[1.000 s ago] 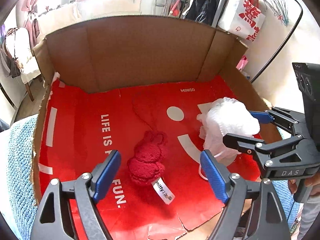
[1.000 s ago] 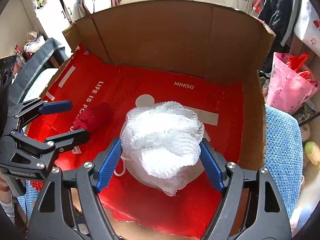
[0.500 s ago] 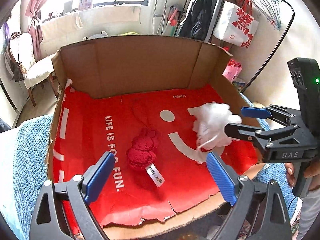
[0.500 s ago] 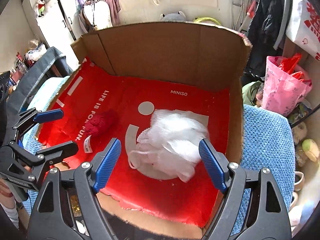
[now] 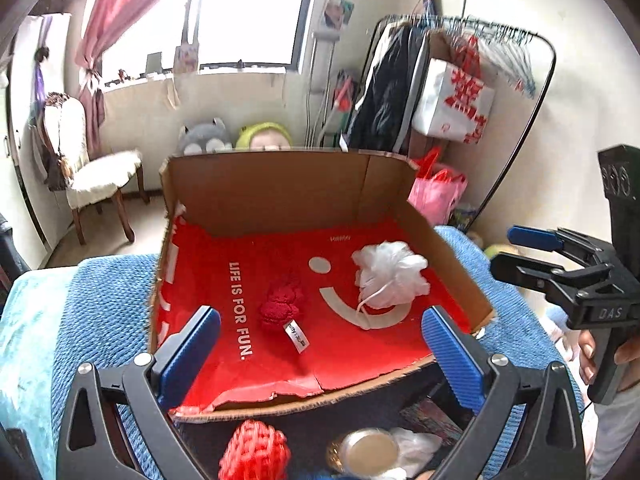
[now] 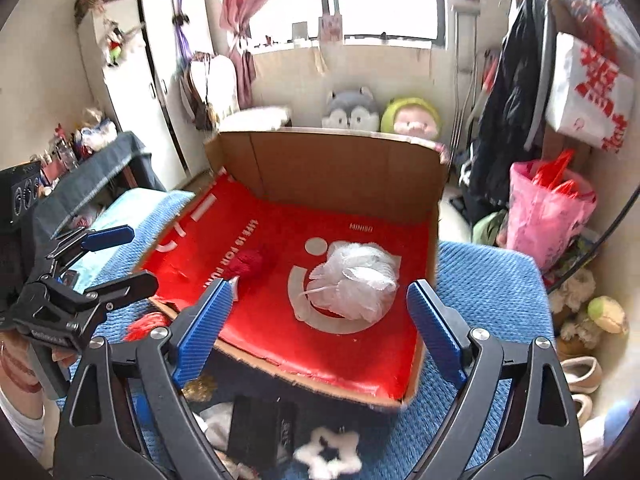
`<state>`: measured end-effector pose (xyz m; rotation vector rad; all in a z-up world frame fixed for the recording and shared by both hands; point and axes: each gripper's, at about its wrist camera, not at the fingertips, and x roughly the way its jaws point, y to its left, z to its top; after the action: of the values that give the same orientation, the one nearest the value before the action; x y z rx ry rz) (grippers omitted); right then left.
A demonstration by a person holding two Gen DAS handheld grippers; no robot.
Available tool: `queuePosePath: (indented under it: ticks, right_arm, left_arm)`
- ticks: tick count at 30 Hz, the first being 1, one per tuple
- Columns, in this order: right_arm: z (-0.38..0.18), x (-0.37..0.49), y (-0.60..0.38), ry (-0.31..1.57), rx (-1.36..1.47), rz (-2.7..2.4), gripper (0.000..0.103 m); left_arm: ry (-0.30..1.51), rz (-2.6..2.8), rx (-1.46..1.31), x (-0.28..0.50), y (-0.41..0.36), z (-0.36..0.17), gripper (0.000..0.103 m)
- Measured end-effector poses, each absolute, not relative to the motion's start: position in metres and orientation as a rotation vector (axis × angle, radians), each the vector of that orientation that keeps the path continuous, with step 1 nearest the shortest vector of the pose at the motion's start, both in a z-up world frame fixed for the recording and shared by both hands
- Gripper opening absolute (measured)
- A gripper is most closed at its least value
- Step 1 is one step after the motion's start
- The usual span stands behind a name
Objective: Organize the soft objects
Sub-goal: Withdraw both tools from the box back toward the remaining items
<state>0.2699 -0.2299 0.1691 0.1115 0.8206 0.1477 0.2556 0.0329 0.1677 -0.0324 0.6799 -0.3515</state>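
Observation:
A cardboard box with a red lining sits on a blue blanket. In it lie a white mesh bath puff at the right and a small red plush toy with a white tag near the middle. My left gripper is open and empty, above the box's front edge. My right gripper is open and empty, pulled back from the puff; it also shows at the right of the left wrist view.
In front of the box lie a red knitted ball, a round metal lid, a dark case and a white star-shaped fluffy thing. Behind the box are two plush toys, a chair, a clothes rack and a pink bag.
My right gripper has let go of the white puff, which now lies in the box. Both grippers have drawn back and up from the box.

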Motion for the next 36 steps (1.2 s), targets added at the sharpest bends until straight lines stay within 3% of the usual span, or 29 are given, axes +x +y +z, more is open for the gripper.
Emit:
queuePosePath:
  ticks: [2, 16, 28, 36]
  right_arm:
    - [0.180, 0.250, -0.227, 0.771, 0.100, 0.142, 0.097]
    - [0.195, 0.126, -0.208, 0.557, 0.131, 0.124, 0.099]
    - [0.190, 0.056, -0.190, 0.510, 0.123, 0.129, 0.099]
    - [0.180, 0.022, -0.181, 0.485, 0.121, 0.109, 0.103]
  left_arm:
    - [0.634, -0.345, -0.034, 0.237, 0.035, 0.175, 0.103]
    - [0.386, -0.259, 0.005, 0.112, 0.036, 0.191, 0.103]
    - [0.324, -0.243, -0.009, 0.041, 0.034, 0.202, 0.103]
    - [0.321, -0.224, 0.001, 0.007, 0.028, 0.180, 0.103]
